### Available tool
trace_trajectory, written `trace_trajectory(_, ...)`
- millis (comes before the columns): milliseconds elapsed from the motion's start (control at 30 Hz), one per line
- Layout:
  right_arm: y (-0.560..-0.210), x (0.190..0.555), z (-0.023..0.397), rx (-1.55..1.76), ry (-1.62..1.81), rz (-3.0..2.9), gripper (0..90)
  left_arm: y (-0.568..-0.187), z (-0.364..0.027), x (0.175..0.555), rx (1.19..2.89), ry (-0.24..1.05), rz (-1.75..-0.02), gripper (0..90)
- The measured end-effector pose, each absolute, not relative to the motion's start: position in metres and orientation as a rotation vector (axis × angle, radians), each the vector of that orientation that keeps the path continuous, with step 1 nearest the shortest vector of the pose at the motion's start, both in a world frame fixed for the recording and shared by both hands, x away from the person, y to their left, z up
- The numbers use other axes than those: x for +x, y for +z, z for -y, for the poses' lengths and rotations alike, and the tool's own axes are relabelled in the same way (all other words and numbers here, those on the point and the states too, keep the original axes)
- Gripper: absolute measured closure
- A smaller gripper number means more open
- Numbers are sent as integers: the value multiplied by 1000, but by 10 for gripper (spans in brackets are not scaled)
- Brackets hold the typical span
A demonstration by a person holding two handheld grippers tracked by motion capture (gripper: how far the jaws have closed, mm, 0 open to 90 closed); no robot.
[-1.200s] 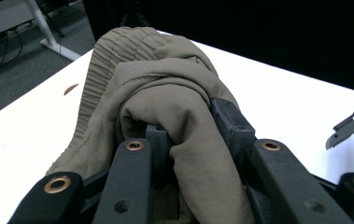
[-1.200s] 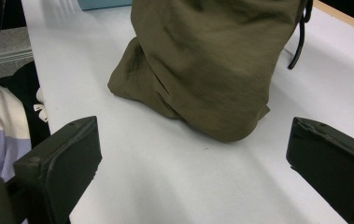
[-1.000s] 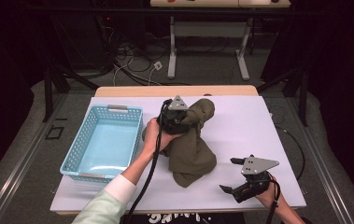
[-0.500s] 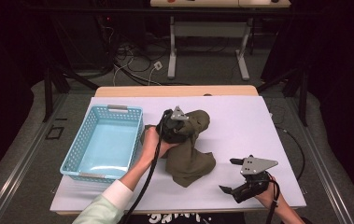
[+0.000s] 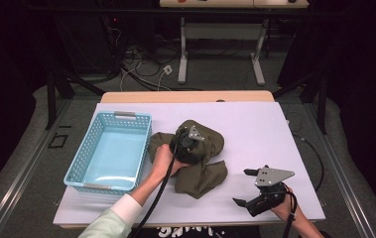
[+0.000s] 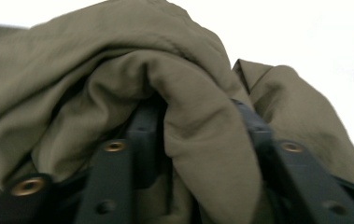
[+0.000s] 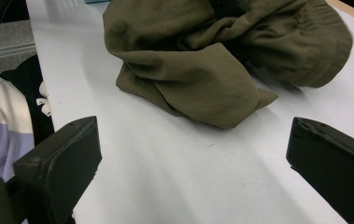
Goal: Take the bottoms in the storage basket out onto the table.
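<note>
The olive cloth garment lies bunched on the white table cover, just right of the blue basket and not inside it. It is judged to be light, soft and limp: it is expected to drape, sag and shift shape when lifted, and breakage is not a concern. A thick fold or a hem is judged the best place to be gripped, since a single thin layer may slip out.

The left gripper is pressed down into the top of the pile, with the person's left hand behind it. In the left gripper view a fold of the cloth is seen lying between the two jaws, which have just been opening and stand partly apart; the fold is not clamped.

The right gripper is held low near the table's front right corner, well apart from the garment, its jaws spread wide with nothing between them.
</note>
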State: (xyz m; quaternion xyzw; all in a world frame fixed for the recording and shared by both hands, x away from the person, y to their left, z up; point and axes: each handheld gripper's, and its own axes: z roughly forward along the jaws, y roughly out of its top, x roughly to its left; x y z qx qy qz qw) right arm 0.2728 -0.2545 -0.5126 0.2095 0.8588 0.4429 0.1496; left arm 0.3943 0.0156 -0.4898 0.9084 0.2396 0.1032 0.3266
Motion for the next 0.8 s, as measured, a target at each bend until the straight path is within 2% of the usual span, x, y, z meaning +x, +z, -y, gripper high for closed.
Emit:
trace_trajectory(100, -512, 273, 255, 601, 1274, -2468, 27, -484, -16, 388, 2371, 332, -607, 377)
trace_trajectory(300, -512, 272, 255, 602, 1274, -2467, 27, -474, -25, 380, 2343, 308, -613, 152)
trace_trajectory(567, -512, 272, 255, 607, 1274, -2466, 27, -462, -39, 366, 2298, 327, -625, 27)
trace_trajectory(800, -513, 273, 254, 606, 1272, -2470, 27, -462, -51, 353, 2291, 354, -635, 7)
